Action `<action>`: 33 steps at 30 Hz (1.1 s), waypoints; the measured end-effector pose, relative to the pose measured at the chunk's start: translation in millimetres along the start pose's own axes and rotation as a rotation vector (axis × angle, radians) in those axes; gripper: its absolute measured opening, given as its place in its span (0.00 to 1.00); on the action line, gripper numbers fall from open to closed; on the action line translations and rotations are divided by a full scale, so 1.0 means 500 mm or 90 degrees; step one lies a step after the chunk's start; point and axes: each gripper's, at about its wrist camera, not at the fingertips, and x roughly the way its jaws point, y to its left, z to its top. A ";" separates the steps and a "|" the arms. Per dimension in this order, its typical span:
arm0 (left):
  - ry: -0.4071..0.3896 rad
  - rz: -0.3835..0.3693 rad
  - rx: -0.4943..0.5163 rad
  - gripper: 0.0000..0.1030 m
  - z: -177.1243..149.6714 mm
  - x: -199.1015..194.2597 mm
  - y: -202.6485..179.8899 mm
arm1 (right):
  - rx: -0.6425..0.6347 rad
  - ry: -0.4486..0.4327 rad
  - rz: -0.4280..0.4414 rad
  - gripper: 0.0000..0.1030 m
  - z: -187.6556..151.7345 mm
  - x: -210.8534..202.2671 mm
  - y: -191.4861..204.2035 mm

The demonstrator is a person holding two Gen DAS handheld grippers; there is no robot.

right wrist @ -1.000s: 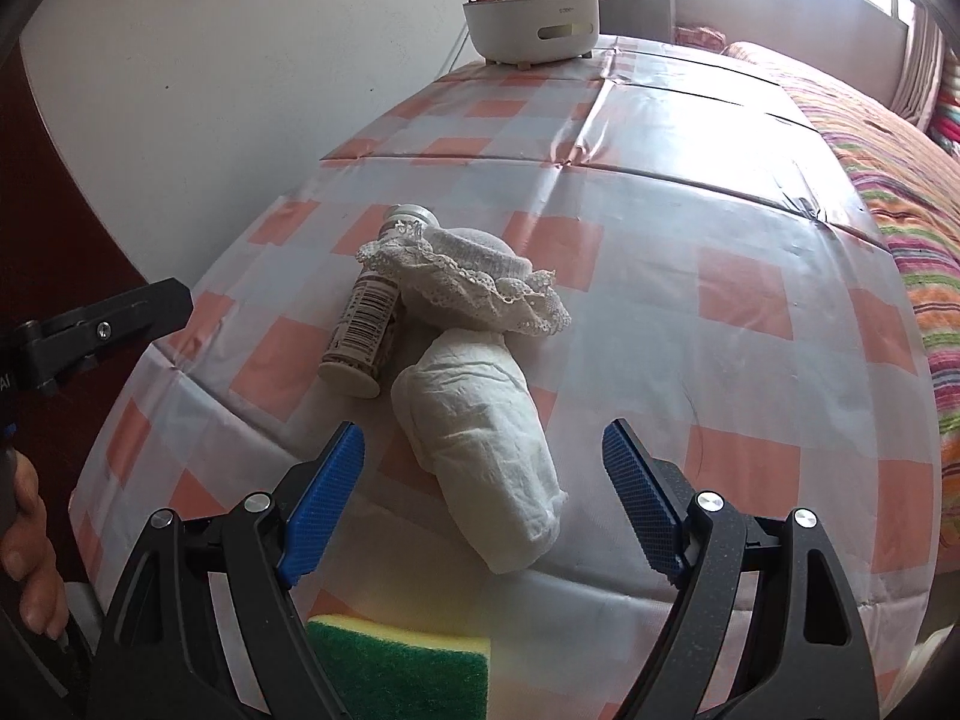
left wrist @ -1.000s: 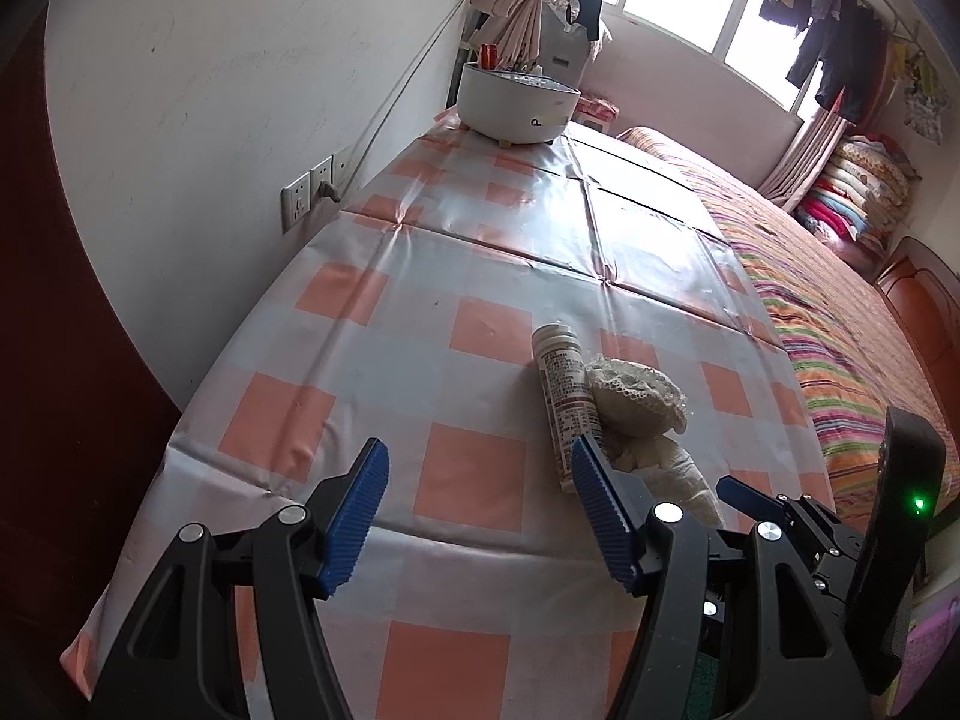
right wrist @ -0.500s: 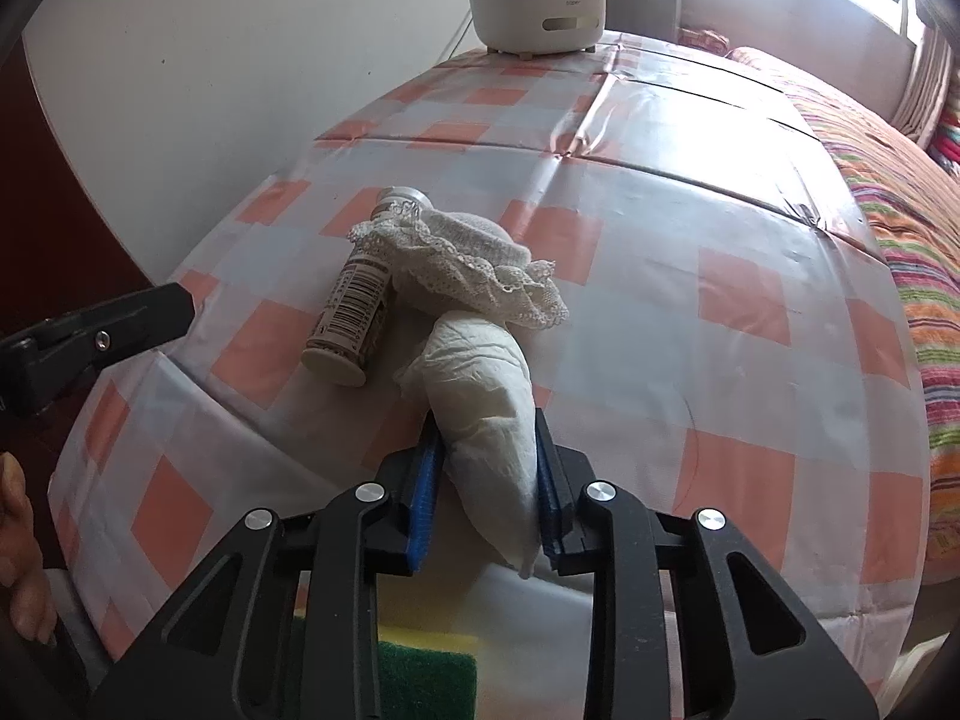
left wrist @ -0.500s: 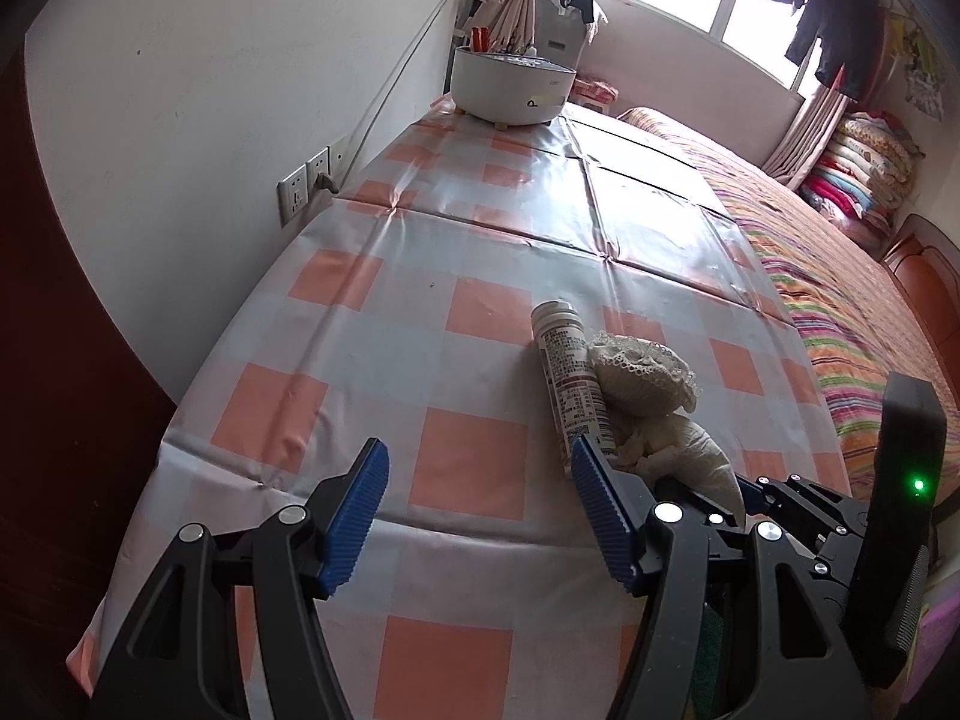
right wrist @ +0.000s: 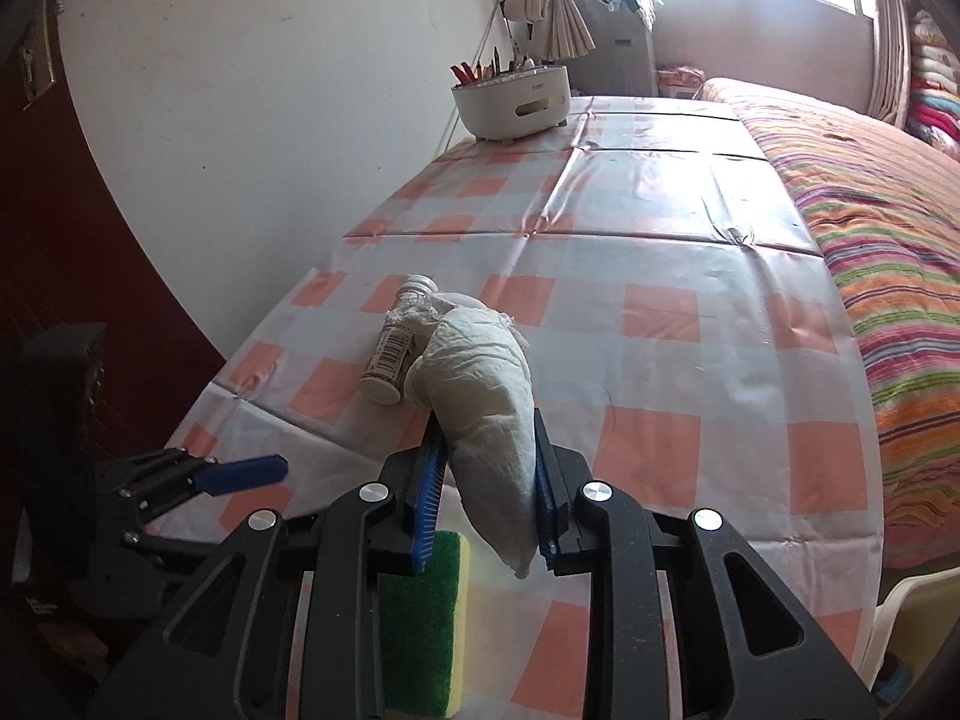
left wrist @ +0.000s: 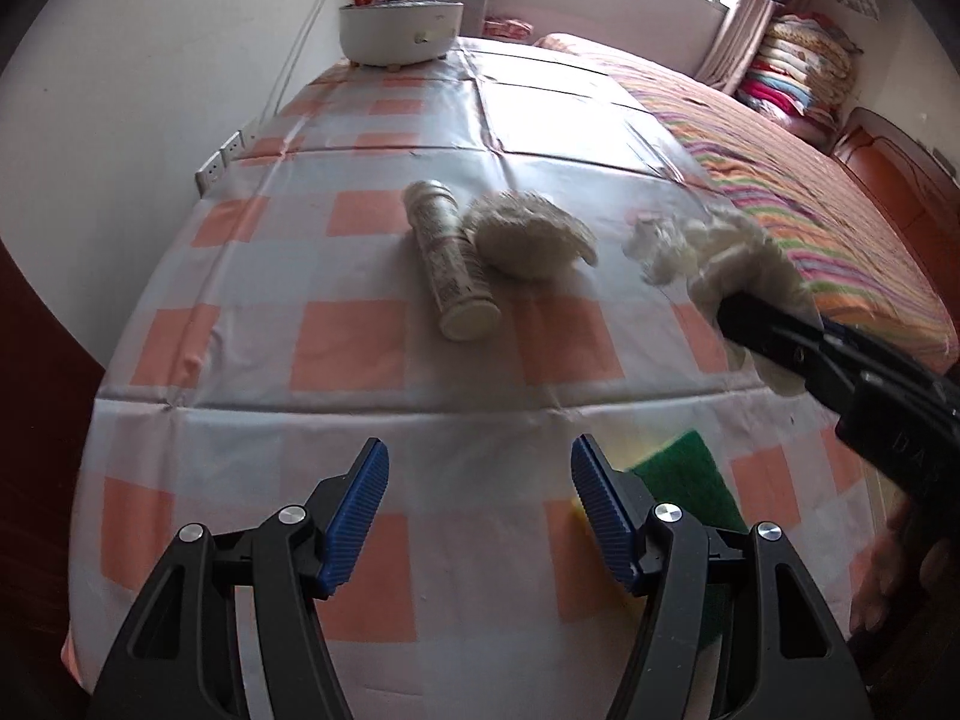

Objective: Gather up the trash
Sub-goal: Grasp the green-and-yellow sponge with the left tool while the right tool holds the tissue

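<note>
black gripper [right wrist: 486, 480] frames, silver screws — ribbed blue jaws

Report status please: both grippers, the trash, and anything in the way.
Right gripper shut on tissue wad, lifted. Left gripper open, empty. Bottle remains on table. Path clear.

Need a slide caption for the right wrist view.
Right gripper shut on crumpled tissue, bottle behind.

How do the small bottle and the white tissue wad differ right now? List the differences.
The small bottle lies on its side on the checked tablecloth; the white tissue wad is lifted off it.
The bottle is free of any grip; the wad is pinched in the right tongs.
The bottle is rigid with a printed label; the wad is soft, crumpled, plain.
Both are pale.
</note>
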 end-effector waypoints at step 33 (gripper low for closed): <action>0.103 -0.041 0.032 0.82 -0.092 -0.023 -0.245 | 0.026 -0.087 -0.009 0.26 -0.050 -0.168 -0.081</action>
